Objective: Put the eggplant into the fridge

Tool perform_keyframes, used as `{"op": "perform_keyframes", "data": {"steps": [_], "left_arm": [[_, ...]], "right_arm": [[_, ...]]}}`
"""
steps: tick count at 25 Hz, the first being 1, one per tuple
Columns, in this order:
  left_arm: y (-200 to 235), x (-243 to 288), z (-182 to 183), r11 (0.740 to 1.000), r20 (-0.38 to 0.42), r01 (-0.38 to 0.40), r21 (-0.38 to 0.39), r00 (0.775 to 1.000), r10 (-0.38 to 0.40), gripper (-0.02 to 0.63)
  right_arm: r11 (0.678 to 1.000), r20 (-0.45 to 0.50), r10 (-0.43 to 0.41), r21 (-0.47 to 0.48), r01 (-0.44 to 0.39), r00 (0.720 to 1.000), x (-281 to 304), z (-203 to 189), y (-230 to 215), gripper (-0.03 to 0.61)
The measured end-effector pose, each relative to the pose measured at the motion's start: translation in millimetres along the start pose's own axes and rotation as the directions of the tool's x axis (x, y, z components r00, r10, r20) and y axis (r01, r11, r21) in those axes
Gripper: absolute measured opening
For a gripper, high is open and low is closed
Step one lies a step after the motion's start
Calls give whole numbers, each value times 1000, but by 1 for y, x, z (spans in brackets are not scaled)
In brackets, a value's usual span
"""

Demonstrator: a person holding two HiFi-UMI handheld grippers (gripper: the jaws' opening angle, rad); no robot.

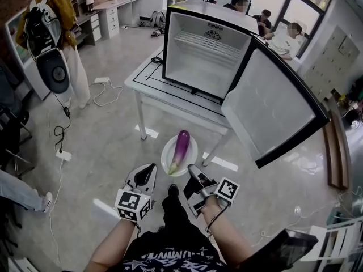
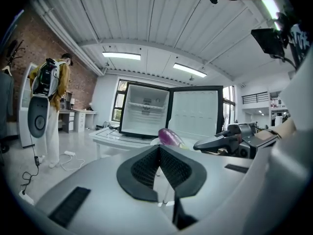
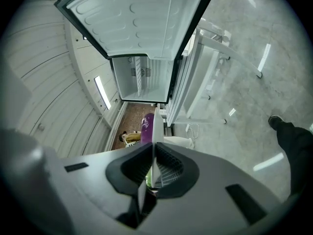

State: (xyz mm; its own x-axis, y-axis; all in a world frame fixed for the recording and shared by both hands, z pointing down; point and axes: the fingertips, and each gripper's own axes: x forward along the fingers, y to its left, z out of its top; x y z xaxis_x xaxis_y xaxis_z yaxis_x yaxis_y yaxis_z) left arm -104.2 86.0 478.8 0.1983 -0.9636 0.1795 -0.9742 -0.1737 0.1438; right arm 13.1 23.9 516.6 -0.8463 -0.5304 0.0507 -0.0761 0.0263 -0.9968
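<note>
A purple eggplant [image 1: 181, 147] lies on a white plate [image 1: 167, 153] held in the air in front of the table [image 1: 146, 77]. My right gripper [image 1: 190, 169] is shut on the plate's near rim; in the right gripper view the thin plate [image 3: 154, 131] runs edge-on between the jaws with the eggplant [image 3: 146, 123] beyond. My left gripper [image 1: 149, 169] hangs just left of the plate, shut and holding nothing. The white fridge [image 1: 204, 55] stands on the table, its door [image 1: 272, 109] swung wide to the right, a wire shelf inside. The left gripper view shows the eggplant [image 2: 169, 136] before the fridge [image 2: 144, 109].
A person in yellow with a backpack [image 1: 54, 38] stands at the far left beside desks. Cables and a power strip [image 1: 63, 154] trail on the floor to the left. Several people sit behind the fridge [image 1: 278, 30]. A chair [image 1: 334, 237] is at the lower right.
</note>
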Motion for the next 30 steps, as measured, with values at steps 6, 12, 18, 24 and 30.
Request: {"op": "perform_keyframes", "data": {"steps": [6, 12, 18, 24, 30], "left_arm": [[46, 60, 14, 999, -9, -41, 7, 999, 41, 8], [82, 120, 40, 998, -2, -55, 12, 998, 55, 8], [114, 189, 60, 997, 3, -71, 10, 997, 71, 8], [135, 246, 73, 997, 6, -76, 1, 997, 76, 8], [146, 283, 84, 997, 14, -80, 8, 997, 79, 8]], "right_arm": [[1000, -46, 1, 8, -1, 999, 69, 41, -4, 21], [1000, -70, 12, 1, -12, 997, 136, 90, 3, 23], [1000, -104, -1, -3, 1, 995, 191, 140, 1, 22], [1000, -119, 13, -3, -13, 993, 237, 184, 4, 22], [999, -116, 33, 6, -33, 993, 263, 215, 8, 23]]}}
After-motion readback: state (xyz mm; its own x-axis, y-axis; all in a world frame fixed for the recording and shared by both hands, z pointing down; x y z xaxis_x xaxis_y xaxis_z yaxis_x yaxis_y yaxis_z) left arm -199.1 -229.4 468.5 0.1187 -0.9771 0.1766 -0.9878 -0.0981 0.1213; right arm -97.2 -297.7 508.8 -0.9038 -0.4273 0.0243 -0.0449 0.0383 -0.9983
